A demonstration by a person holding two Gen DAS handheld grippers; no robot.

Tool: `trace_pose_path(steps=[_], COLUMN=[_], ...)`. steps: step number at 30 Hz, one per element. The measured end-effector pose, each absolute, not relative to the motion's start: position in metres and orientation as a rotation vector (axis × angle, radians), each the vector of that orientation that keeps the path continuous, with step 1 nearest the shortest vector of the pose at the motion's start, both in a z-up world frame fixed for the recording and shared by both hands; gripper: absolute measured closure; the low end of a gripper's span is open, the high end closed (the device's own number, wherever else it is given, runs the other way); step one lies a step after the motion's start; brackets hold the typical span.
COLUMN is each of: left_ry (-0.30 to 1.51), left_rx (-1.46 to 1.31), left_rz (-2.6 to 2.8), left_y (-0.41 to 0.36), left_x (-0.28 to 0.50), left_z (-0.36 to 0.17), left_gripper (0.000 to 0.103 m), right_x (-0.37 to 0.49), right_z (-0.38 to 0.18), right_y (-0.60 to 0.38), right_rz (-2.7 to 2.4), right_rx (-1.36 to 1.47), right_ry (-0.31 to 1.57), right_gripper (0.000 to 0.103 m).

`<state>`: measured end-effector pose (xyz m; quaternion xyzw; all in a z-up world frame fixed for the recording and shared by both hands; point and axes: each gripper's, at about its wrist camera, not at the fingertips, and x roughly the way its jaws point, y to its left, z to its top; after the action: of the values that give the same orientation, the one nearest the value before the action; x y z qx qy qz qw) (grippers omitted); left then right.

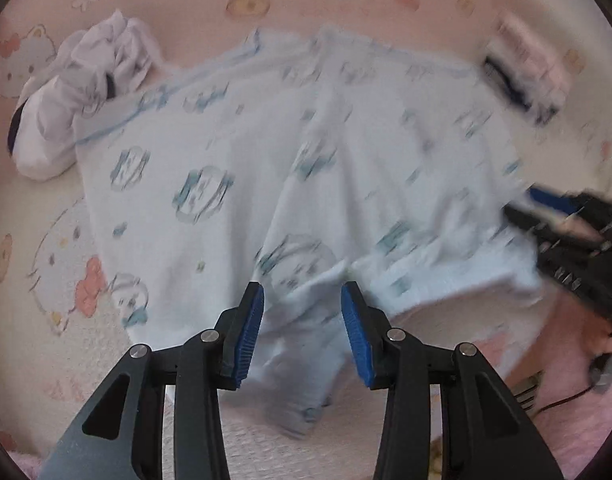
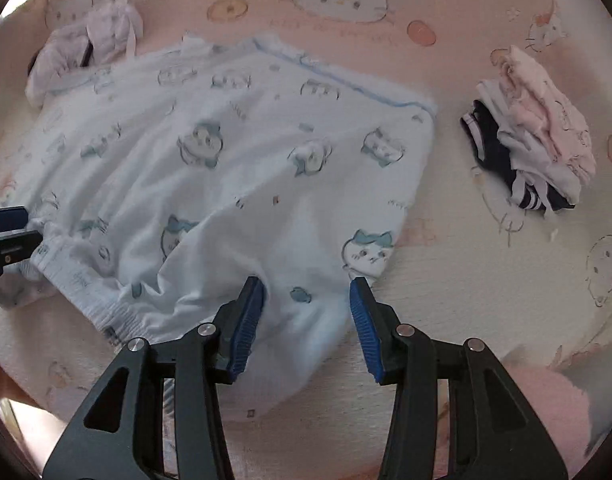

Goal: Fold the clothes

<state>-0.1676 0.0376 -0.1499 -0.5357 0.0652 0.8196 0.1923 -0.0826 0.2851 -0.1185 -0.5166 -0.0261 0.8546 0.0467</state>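
A pale blue garment (image 1: pixel 266 160) (image 2: pixel 226 160) printed with cartoon cats lies spread on a pink cartoon-print bedsheet (image 2: pixel 486 280). It has an elastic band along its near left edge. My left gripper (image 1: pixel 302 288) hovers open over the near edge, with cloth showing between its blue pads but not pinched. My right gripper (image 2: pixel 306 282) stands open over the near right corner, its pads likewise apart from the cloth. Each gripper also shows in the other's view: the right gripper (image 1: pixel 562 216) at the right edge, the left gripper (image 2: pixel 6 232) at the left edge by the elastic band.
A crumpled white garment (image 1: pixel 86 92) (image 2: pixel 90 40) lies at the far left, touching the blue one. A stack of folded clothes (image 2: pixel 538 136) (image 1: pixel 522 72), pink, white and navy, sits to the right. Something fuzzy and pink (image 2: pixel 546 412) lies at the near right.
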Motion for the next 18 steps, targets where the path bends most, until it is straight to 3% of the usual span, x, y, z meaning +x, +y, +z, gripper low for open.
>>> trace_pose_path(steps=[5,10,15,18], left_ry=[0.254,0.418,0.190,0.137], left_rx=[-1.439,-1.456,-1.552,-1.552], left_rz=[2.193,2.172,2.237,2.261], left_y=[0.065,0.088,0.067,0.058], left_x=[-0.184,-0.194,-0.207,-0.208], left_z=[-0.147,-0.170,-0.178,-0.176], left_gripper=[0.059,0.059,0.059,0.059], right_x=[-0.083,-0.098,-0.125,-0.153], right_z=[-0.114,-0.123,-0.108,-0.117], right_y=[0.277,0.282,0.272,0.236], right_rz=[2.743,2.583,2.743,2.810], right_rx=[-1.691,-1.703,-1.713,-1.825], right_ry=[0.101,0.031,0.187,0.009], right_gripper=[0.056,0.056,0.056,0.056])
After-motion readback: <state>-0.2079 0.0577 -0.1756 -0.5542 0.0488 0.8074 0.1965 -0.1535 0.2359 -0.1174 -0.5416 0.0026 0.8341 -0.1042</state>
